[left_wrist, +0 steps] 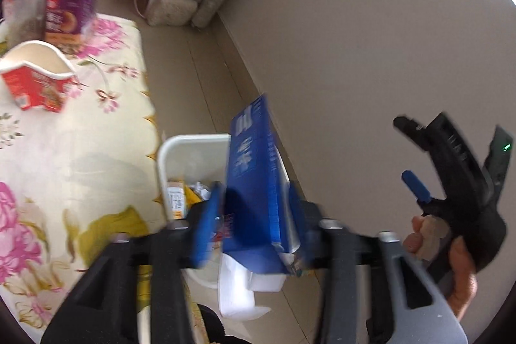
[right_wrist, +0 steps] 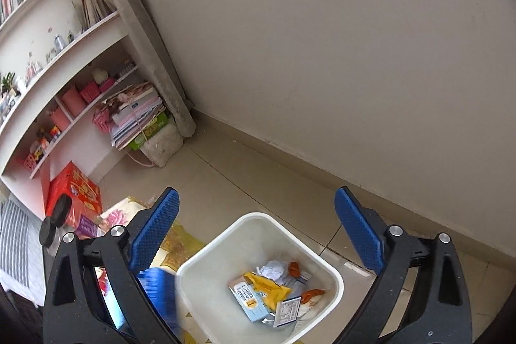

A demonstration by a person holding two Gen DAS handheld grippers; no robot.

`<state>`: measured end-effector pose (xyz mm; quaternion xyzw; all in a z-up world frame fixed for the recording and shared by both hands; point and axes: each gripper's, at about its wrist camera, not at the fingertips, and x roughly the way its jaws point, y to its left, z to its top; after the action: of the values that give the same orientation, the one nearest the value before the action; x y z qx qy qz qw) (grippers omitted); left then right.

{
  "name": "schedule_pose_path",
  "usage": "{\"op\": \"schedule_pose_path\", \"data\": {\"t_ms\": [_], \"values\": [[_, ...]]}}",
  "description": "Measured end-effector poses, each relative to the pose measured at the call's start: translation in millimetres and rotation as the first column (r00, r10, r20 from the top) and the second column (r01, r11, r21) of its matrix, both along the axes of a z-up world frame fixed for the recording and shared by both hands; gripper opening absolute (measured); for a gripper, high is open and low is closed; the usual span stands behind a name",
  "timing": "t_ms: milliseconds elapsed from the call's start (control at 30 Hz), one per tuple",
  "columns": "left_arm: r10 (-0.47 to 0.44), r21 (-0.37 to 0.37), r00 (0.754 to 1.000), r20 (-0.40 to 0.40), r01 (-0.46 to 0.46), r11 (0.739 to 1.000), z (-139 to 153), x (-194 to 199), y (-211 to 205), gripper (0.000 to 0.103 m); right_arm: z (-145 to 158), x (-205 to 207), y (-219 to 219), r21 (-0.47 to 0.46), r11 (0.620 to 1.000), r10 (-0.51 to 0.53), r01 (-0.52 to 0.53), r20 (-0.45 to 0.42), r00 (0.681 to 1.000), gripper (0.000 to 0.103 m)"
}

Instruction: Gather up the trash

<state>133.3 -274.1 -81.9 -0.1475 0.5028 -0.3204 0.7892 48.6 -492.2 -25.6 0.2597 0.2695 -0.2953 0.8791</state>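
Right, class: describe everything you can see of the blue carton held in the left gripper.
The blue cardboard carton is a tall, narrow box with white print on its face and fine white lettering along one edge. It stands roughly upright, leaning slightly, clamped between the blue fingers of the left gripper. Its lower end is torn open, with white lining or paper hanging out. It sits over the near rim of the white plastic bin, not yet dropped. Motion blur softens the details.
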Motion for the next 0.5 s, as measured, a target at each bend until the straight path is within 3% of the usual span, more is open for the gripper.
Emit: {"op": "schedule_pose_path", "data": {"t_ms": [167, 300, 500], "values": [[-0.021, 0.068, 0.999, 0.033, 0.019, 0.998, -9, -1, -5, 0.064, -1, 12, 8, -0.003, 0.999, 0.048, -0.048, -0.015, 0.999, 0.094], [0.013, 0.197, 0.992, 0.124, -0.038, 0.980, -12, 5, 20, 0.068, -2, 25, 27, -0.007, 0.995, 0.103, -0.103, -0.028, 0.994, 0.095], [0.077, 0.427, 0.966, 0.248, -0.180, 0.886, -27, 25, 91, 0.069, -9, 52, 70, -0.030, 0.978, 0.205, -0.207, -0.077, 0.976, 0.095]]}}
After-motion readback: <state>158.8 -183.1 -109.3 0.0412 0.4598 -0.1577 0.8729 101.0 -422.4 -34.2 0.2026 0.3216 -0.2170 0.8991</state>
